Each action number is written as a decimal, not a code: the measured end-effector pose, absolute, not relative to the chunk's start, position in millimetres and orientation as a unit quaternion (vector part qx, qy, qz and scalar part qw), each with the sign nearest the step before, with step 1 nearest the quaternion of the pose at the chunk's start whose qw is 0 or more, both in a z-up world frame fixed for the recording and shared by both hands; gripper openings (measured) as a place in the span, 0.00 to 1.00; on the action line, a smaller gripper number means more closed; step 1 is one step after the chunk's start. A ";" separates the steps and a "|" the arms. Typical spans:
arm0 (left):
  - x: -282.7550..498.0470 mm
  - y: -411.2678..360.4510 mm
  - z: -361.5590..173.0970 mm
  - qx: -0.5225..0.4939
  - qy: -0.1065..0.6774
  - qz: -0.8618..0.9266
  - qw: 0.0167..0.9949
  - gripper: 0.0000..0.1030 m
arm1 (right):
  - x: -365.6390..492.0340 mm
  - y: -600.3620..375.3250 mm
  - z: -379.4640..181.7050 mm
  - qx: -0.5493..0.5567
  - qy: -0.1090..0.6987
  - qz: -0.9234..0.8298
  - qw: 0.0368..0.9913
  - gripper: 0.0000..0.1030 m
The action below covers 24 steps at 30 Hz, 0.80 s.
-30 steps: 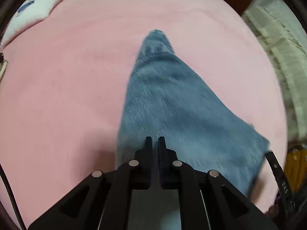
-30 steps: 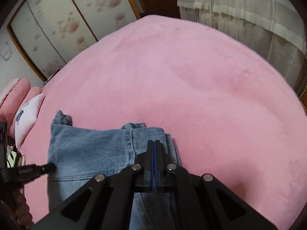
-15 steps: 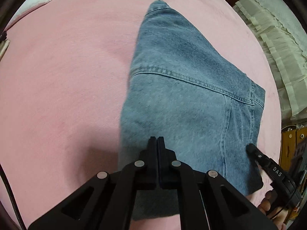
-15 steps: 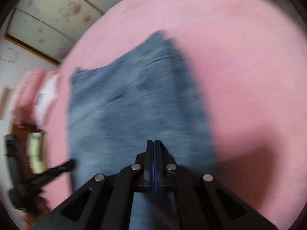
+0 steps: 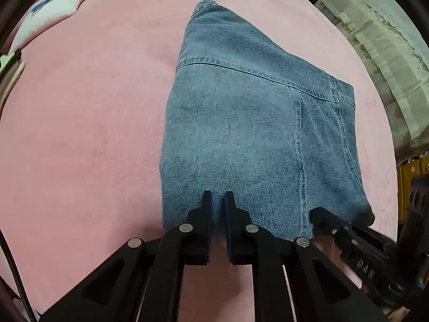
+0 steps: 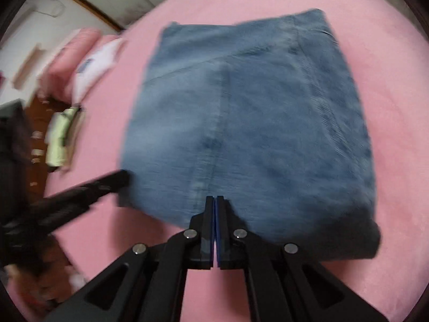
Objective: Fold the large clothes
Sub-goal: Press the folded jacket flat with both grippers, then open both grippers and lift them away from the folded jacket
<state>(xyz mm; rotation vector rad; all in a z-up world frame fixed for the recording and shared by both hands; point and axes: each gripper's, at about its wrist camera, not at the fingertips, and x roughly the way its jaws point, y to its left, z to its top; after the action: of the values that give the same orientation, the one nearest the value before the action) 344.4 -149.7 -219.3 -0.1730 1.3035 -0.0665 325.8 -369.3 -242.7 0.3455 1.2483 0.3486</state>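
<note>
Lying folded at bed centre, the jeans (image 5: 257,134) rest flat on the pink blanket (image 5: 80,134); left gripper (image 5: 217,201) slightly parted, right gripper (image 6: 215,204) closed, both empty at the 6 o'clock hem, presumably just releasing.

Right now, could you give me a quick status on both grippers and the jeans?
Left gripper slightly parted, empty. Right gripper shut, empty. Jeans folded on pink blanket. Nothing in the way.

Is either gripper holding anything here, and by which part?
Cannot be told. Left gripper, jaws slightly apart, and shut right gripper both meet the folded blue denim jeans' near edge.
</note>
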 end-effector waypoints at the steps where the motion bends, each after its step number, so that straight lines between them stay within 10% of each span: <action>1: 344.5 -148.4 -218.8 -0.085 0.606 -0.028 0.791 0.05 | 322.3 -381.5 -245.4 0.177 0.575 0.139 0.786 0.00; 8: 338.9 -154.3 -215.3 -0.066 0.608 -0.001 0.791 0.05 | 304.8 -412.8 -236.1 0.117 0.587 0.058 0.799 0.00; 14: 320.1 -168.8 -204.6 -0.054 0.653 0.013 0.755 0.25 | 295.3 -398.4 -218.6 0.092 0.630 0.047 0.769 0.04; 16: 316.9 -168.2 -199.9 -0.056 0.667 0.019 0.742 0.26 | 296.2 -391.2 -210.0 0.086 0.636 0.044 0.766 0.16; 19: 312.9 -165.4 -184.6 -0.049 0.668 0.032 0.742 0.56 | 291.3 -384.2 -191.6 0.076 0.638 0.033 0.766 0.54; 24: 313.0 -167.1 -154.4 -0.043 0.659 0.028 0.750 0.70 | 302.5 -369.2 -163.9 0.065 0.631 0.030 0.772 0.61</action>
<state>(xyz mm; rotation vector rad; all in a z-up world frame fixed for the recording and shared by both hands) 313.0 -167.1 -154.4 -0.0942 1.4404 0.0611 302.5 -369.2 -163.9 0.1401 1.3682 0.0650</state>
